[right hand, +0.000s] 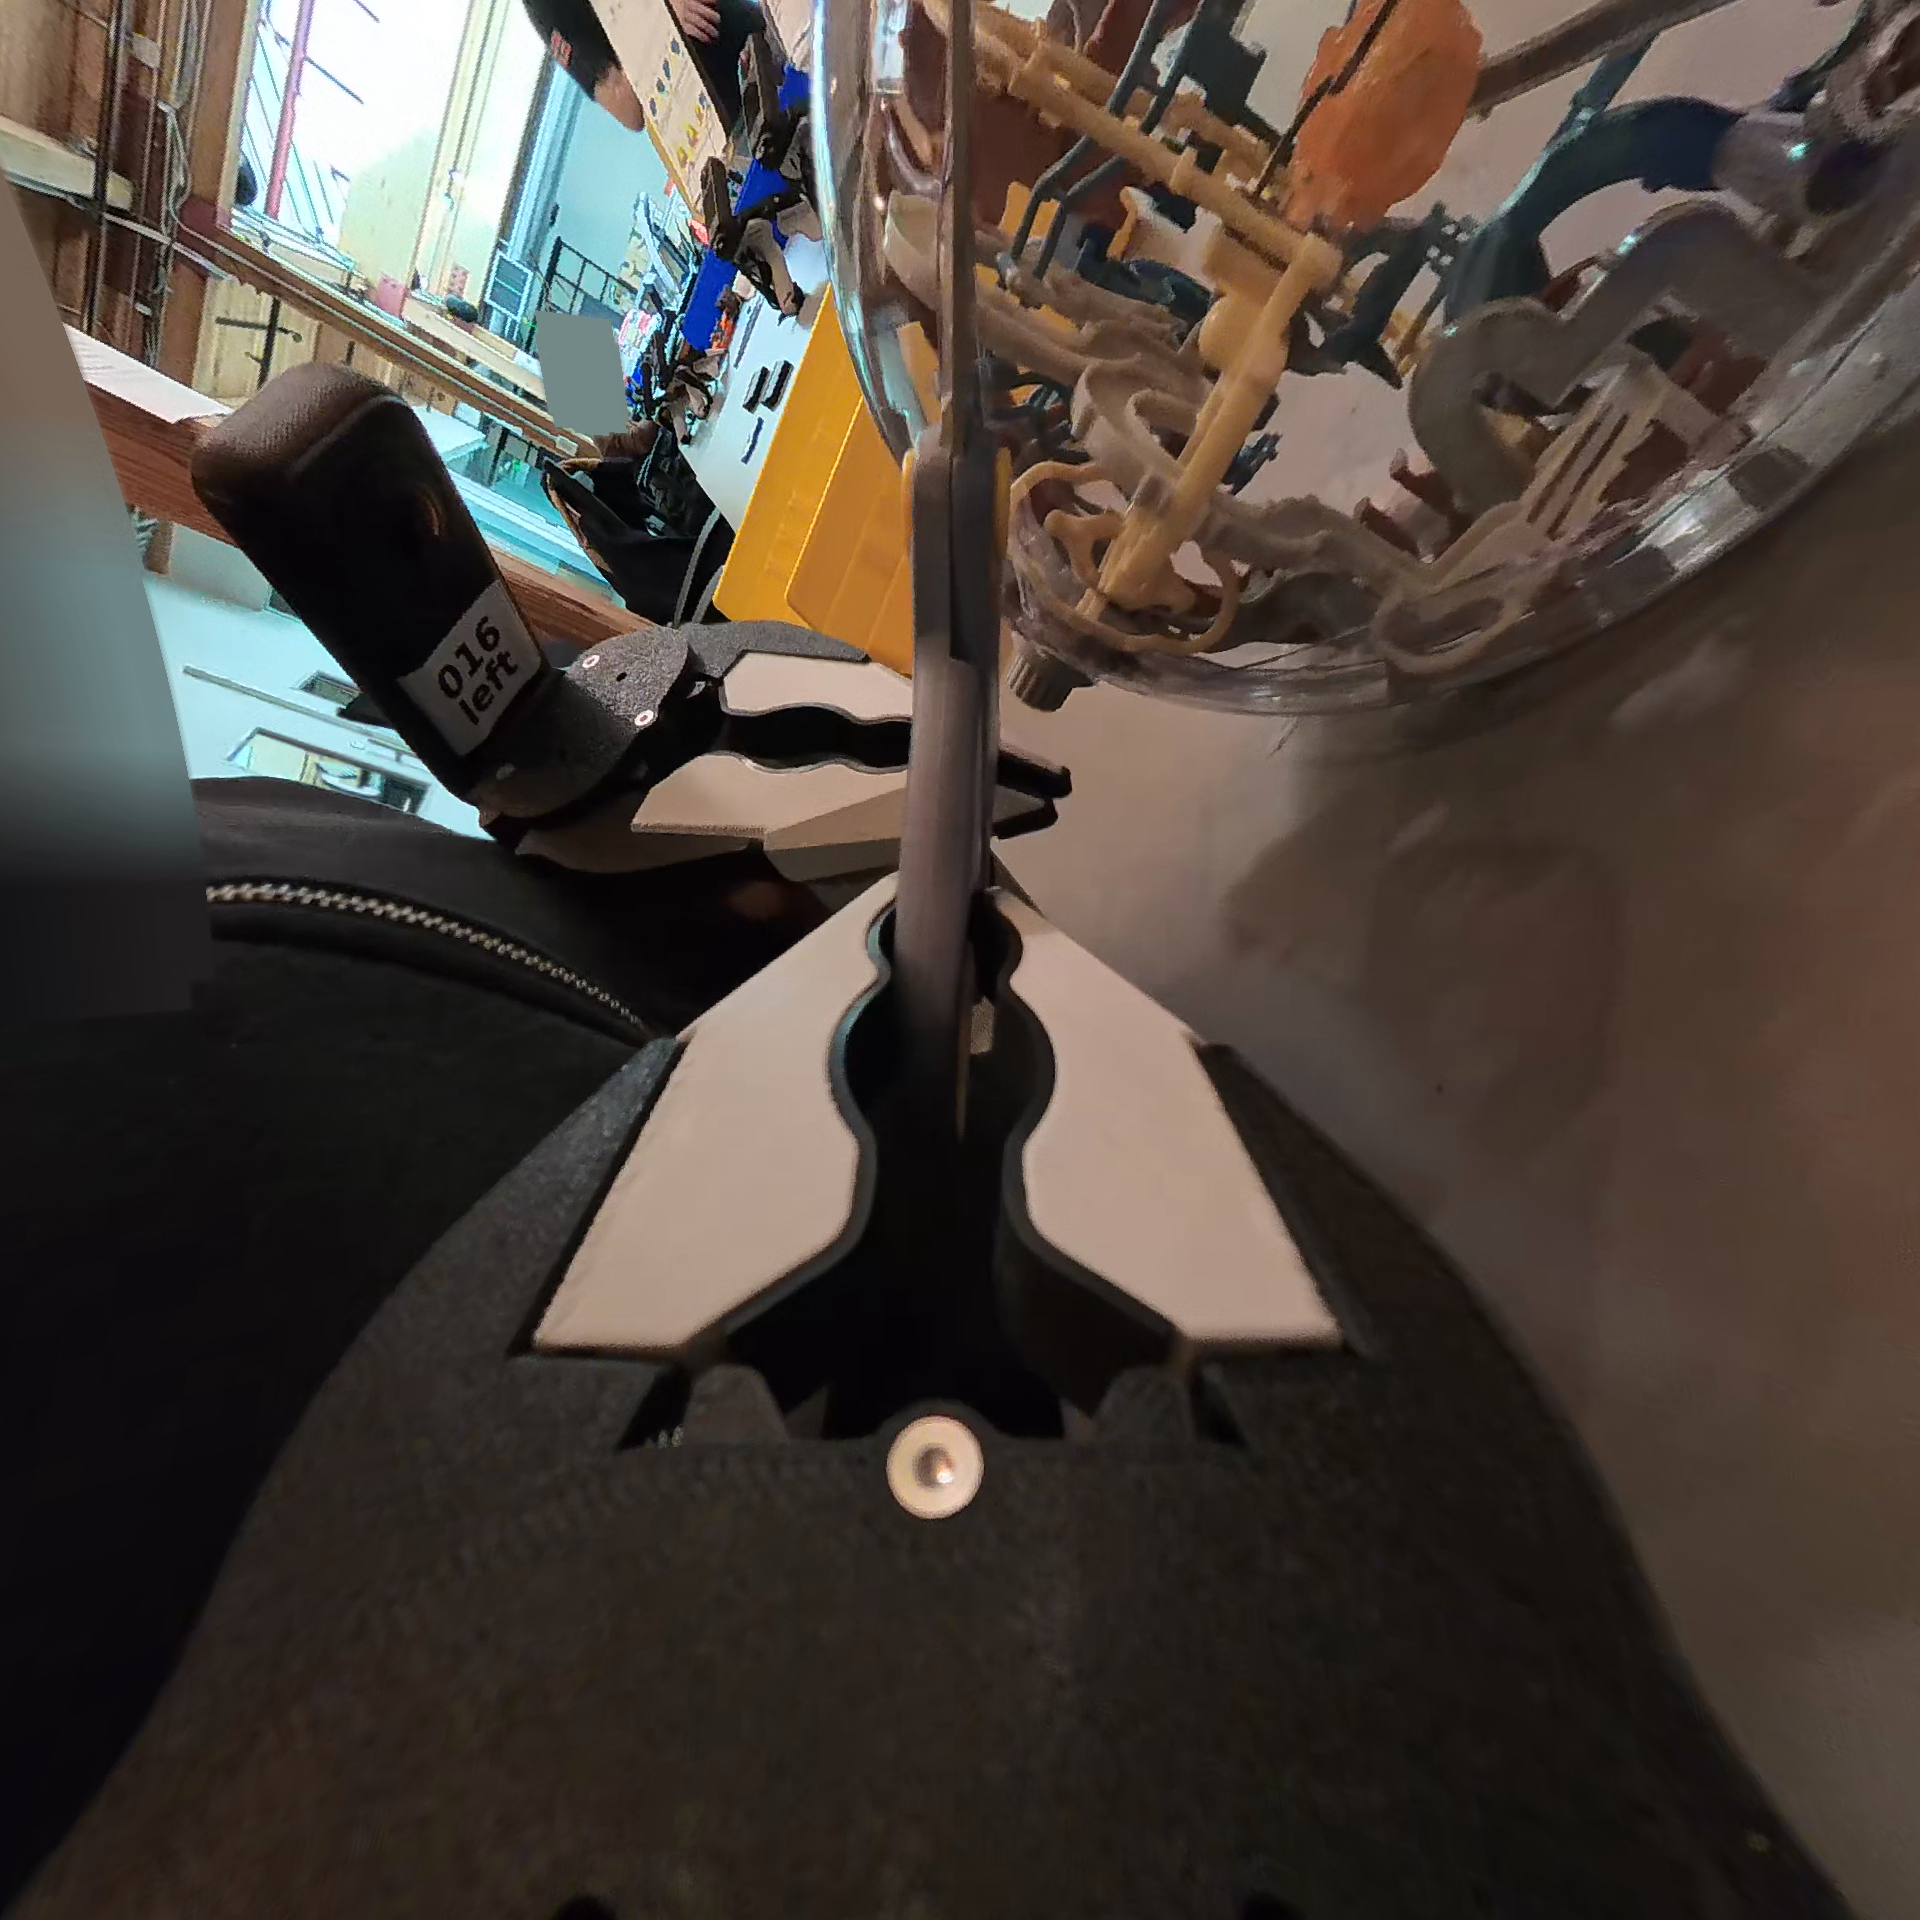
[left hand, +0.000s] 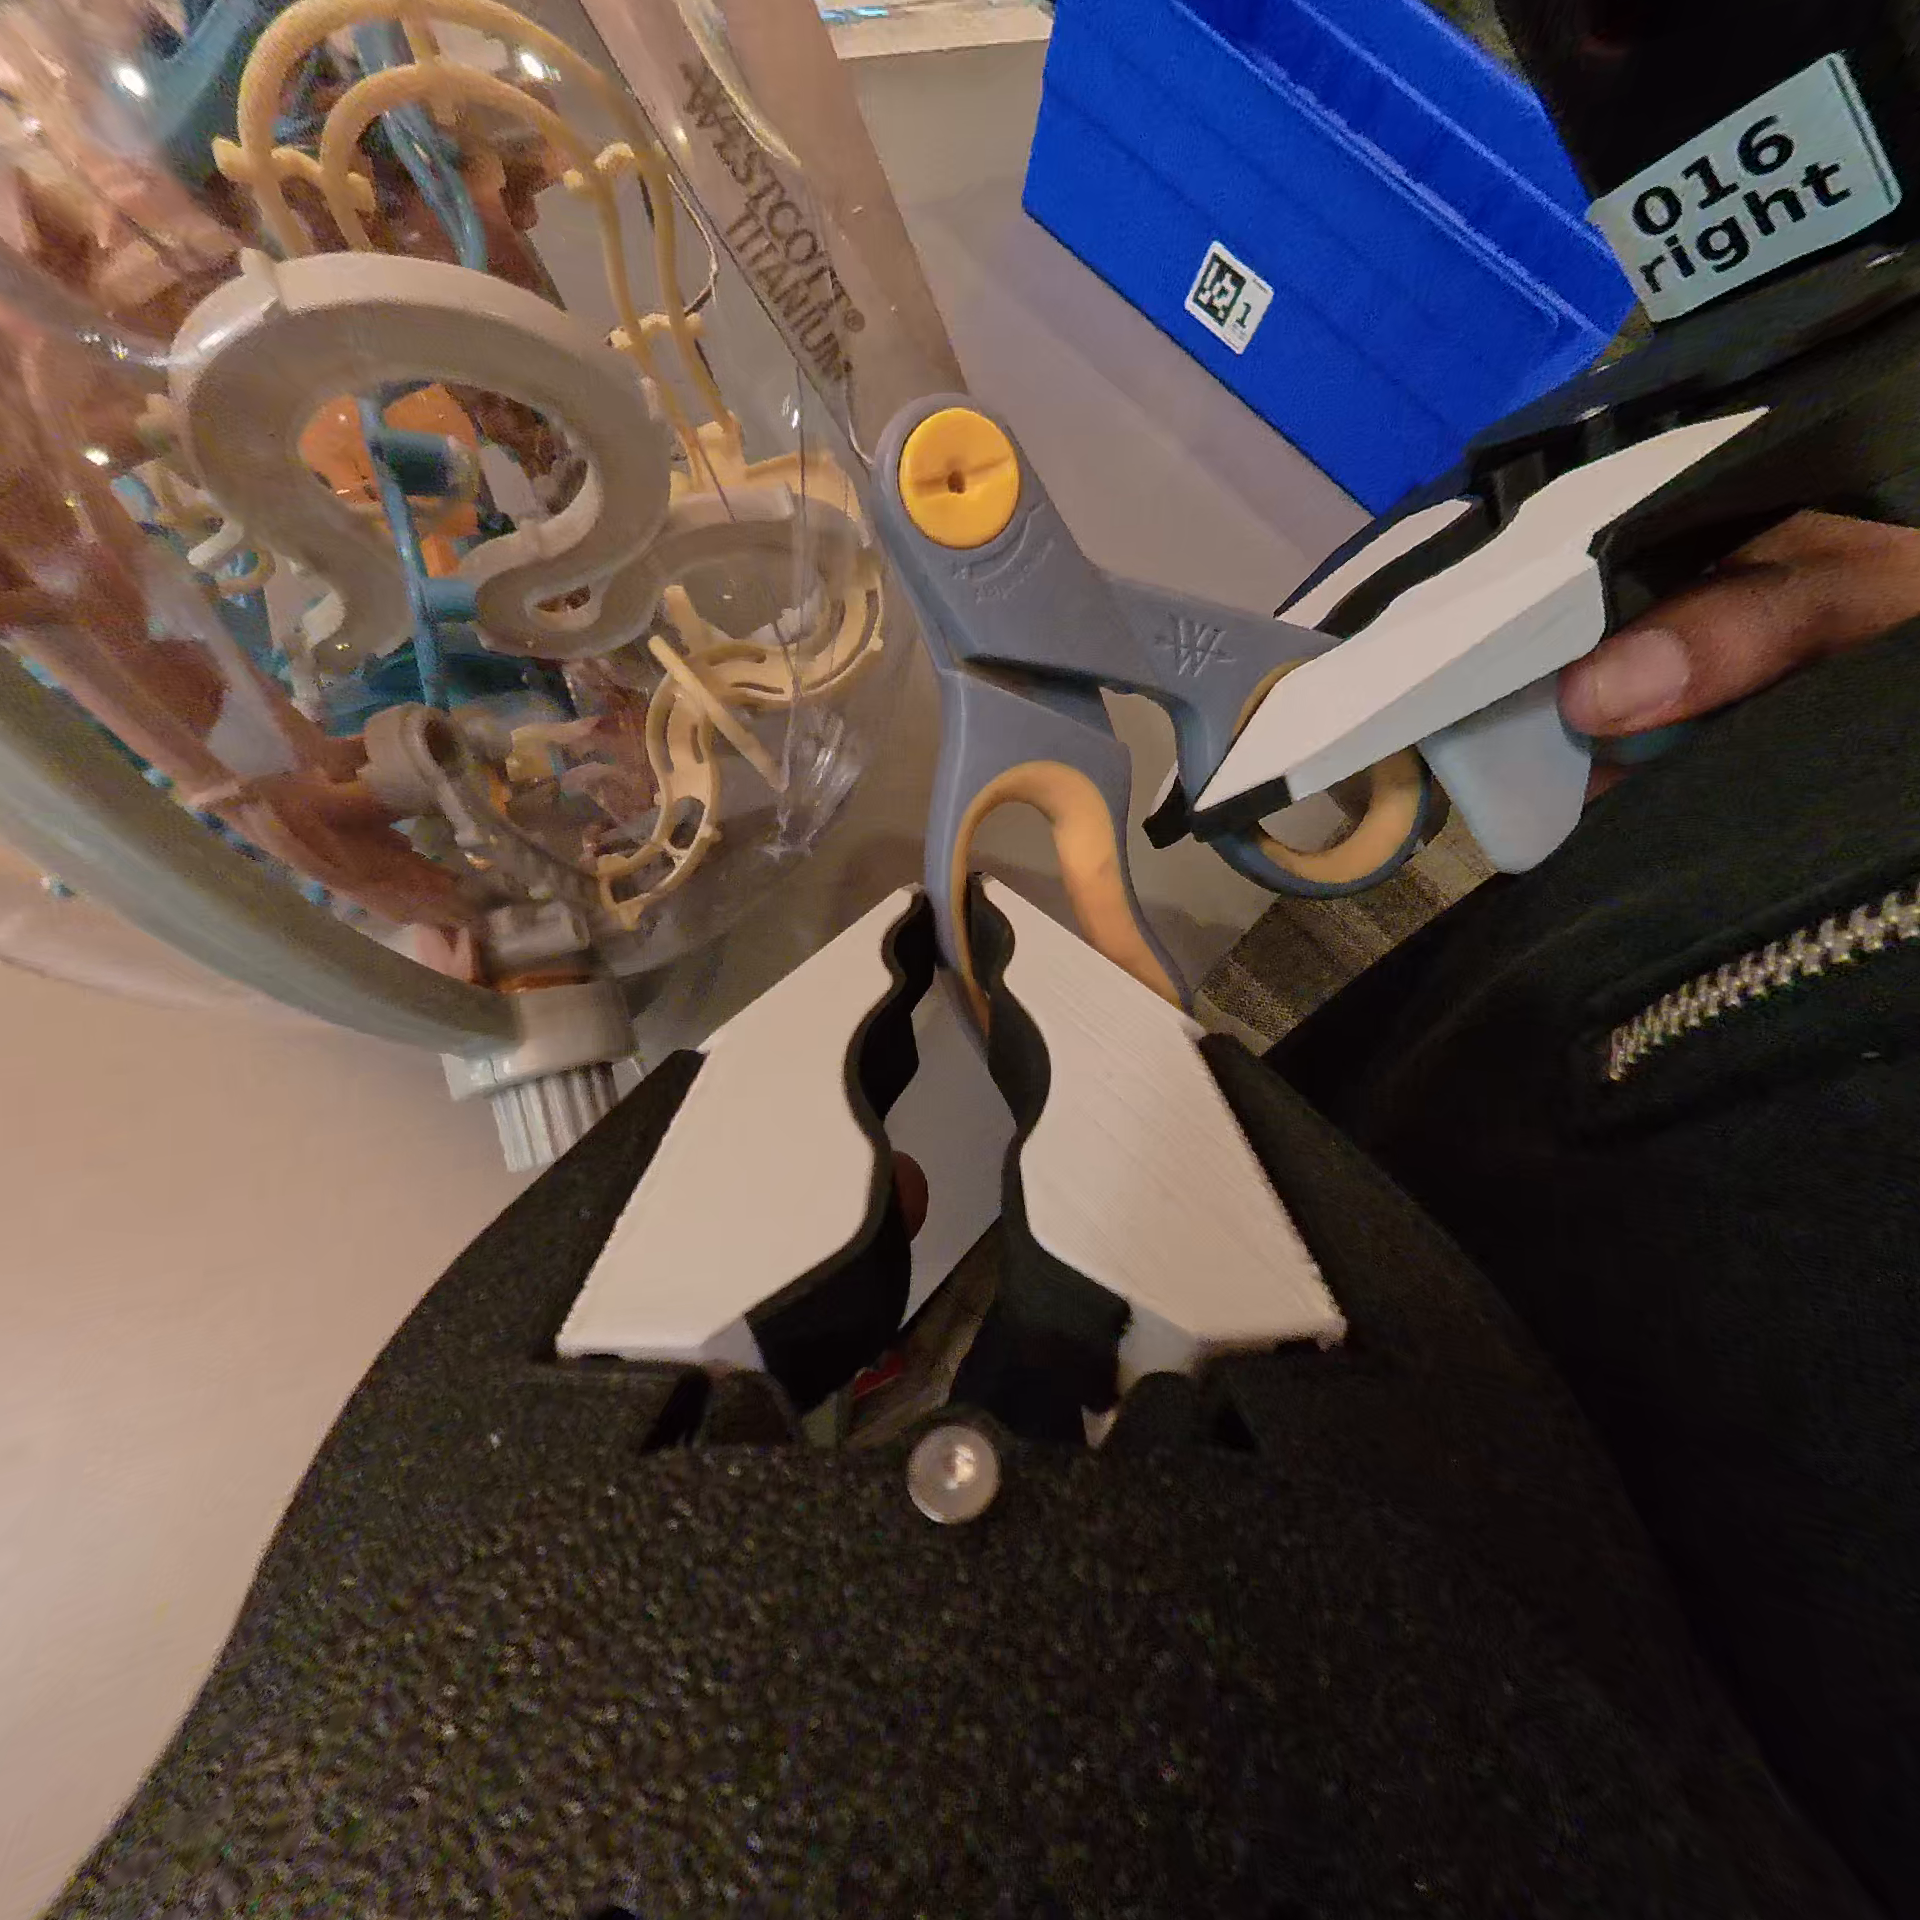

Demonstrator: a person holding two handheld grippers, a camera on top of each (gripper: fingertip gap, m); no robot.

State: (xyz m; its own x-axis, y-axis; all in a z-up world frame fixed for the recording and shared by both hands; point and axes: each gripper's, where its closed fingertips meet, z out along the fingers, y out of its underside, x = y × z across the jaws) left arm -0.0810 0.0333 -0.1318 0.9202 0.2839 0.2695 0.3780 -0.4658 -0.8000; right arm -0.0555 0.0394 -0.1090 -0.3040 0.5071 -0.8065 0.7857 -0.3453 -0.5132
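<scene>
A workshop or lab: long worktables crowded with gear, yellow bin, tall windows.

Grey-and-yellow scissors upright beside clear maze sphere, handles gripped.

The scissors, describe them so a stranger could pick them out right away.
Start at the big clear maze ball on the pale table. Beside it stand the scissors, each handle loop pinched by a tool. Grey-and-tan handles and a yellow pivot button mark them out.

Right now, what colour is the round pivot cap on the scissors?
Yellow-orange pivot cap, set in the grey scissors; clearest in left wrist view.
</scene>
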